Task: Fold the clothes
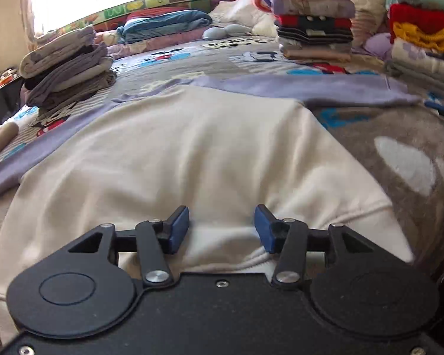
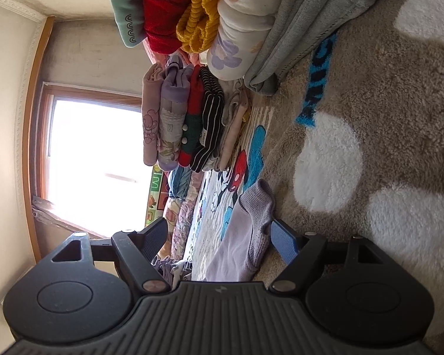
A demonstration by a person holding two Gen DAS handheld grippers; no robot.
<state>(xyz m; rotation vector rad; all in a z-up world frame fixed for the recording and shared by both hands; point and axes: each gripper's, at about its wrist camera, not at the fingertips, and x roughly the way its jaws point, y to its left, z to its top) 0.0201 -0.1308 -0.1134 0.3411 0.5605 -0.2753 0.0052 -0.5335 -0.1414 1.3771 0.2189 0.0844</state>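
Cream fleece makes up the body of the sweatshirt [image 1: 192, 153], which lies spread flat on the patterned blanket [image 1: 399, 148] with its lilac sleeves [image 1: 310, 88] stretched out to either side. It looks soft, thick and limp: light to lift, likely to sag and drag rather than hold a shape, and not slippery against the plush blanket.

The left gripper [image 1: 222, 227] hovers over the ribbed hem [image 1: 370, 207] with its jaws apart and nothing between them. The right gripper [image 2: 219, 236], turned on its side, has its jaws spread around the lilac cuff [image 2: 257, 204], not yet pinching it.

Cuff and hem are the firmest edges, so they seem the best places to pinch; a grip on the middle would only bunch the cloth. Folded stacks [image 1: 313, 20] stand beyond.
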